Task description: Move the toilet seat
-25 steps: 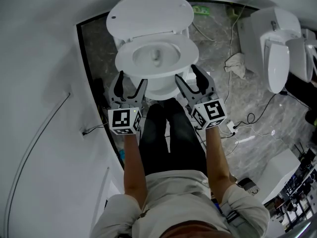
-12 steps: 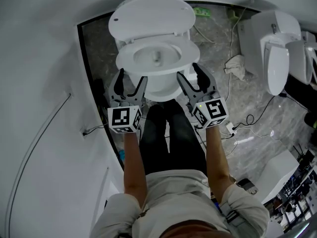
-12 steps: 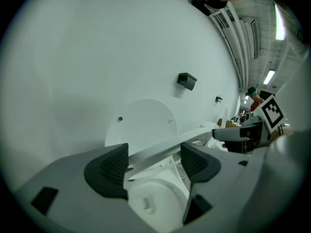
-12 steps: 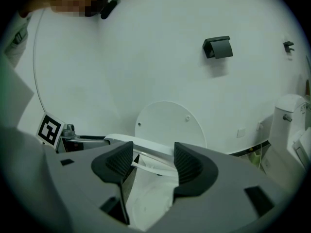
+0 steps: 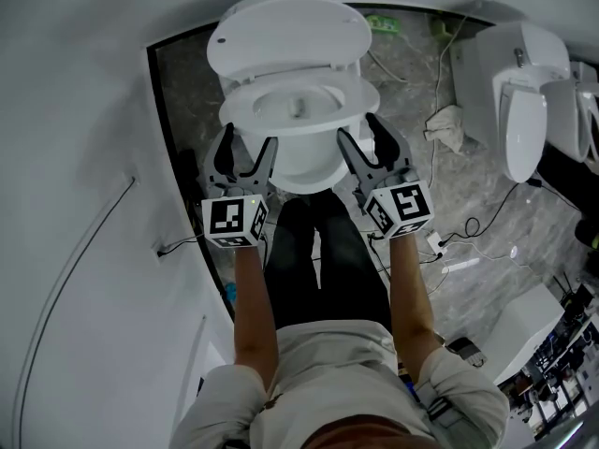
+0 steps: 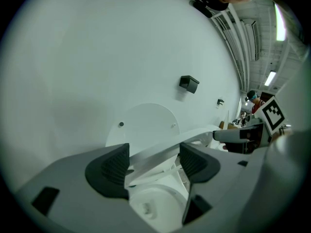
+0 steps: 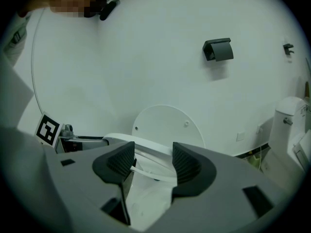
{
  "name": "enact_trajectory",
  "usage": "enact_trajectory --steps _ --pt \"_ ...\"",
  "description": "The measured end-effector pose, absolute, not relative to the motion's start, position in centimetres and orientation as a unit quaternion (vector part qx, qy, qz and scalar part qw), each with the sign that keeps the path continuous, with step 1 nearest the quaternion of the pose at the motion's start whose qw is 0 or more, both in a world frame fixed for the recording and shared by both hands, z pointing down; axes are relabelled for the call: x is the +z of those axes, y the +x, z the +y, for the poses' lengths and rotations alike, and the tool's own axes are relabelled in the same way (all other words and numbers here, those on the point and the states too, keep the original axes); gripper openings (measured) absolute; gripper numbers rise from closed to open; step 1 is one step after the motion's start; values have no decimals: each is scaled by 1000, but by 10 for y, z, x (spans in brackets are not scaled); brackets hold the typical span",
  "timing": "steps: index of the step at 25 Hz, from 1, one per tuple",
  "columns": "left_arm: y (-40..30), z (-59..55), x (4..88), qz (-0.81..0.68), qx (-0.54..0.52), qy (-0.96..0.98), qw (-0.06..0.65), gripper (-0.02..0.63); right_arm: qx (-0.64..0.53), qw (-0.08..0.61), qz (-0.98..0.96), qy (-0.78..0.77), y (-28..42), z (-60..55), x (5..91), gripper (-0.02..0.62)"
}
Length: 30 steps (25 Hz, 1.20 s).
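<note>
A white toilet stands against the wall with its lid (image 5: 285,31) upright and its seat (image 5: 360,96) over the bowl. My left gripper (image 5: 249,143) is at the seat's front left. The seat's rim (image 6: 165,149) runs slantwise between its jaws, which have just been closing and touch it on both sides. My right gripper (image 5: 359,131) is at the front right, and its jaws have just been closing on the seat's rim (image 7: 146,147) too. In both gripper views the seat hangs a little above the bowl's rim. The lid (image 7: 167,125) rises behind.
The person's dark trouser legs (image 5: 323,260) stand right in front of the bowl. A second white toilet (image 5: 524,92) is at the right, with a crumpled cloth (image 5: 447,120) and cables (image 5: 468,223) on the marble floor. A black paper holder (image 7: 218,49) hangs on the wall.
Both grippers have moved a little further in under the seat's front edge and upward. Their jaws have narrowed slightly round the rim, and the seat's front has risen off the bowl.
</note>
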<state>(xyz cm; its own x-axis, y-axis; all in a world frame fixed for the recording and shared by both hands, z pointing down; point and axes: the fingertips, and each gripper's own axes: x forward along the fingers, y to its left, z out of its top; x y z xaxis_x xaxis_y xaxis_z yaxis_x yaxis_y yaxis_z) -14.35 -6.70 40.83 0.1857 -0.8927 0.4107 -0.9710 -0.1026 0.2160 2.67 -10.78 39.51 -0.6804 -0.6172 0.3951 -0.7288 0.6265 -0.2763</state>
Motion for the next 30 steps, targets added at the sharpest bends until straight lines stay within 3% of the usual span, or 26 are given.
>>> enact_trajectory --steps 30 --pt "-162 -119 397 -647 55 731 212 331 196 112 -886 404 15 -161 385 219"
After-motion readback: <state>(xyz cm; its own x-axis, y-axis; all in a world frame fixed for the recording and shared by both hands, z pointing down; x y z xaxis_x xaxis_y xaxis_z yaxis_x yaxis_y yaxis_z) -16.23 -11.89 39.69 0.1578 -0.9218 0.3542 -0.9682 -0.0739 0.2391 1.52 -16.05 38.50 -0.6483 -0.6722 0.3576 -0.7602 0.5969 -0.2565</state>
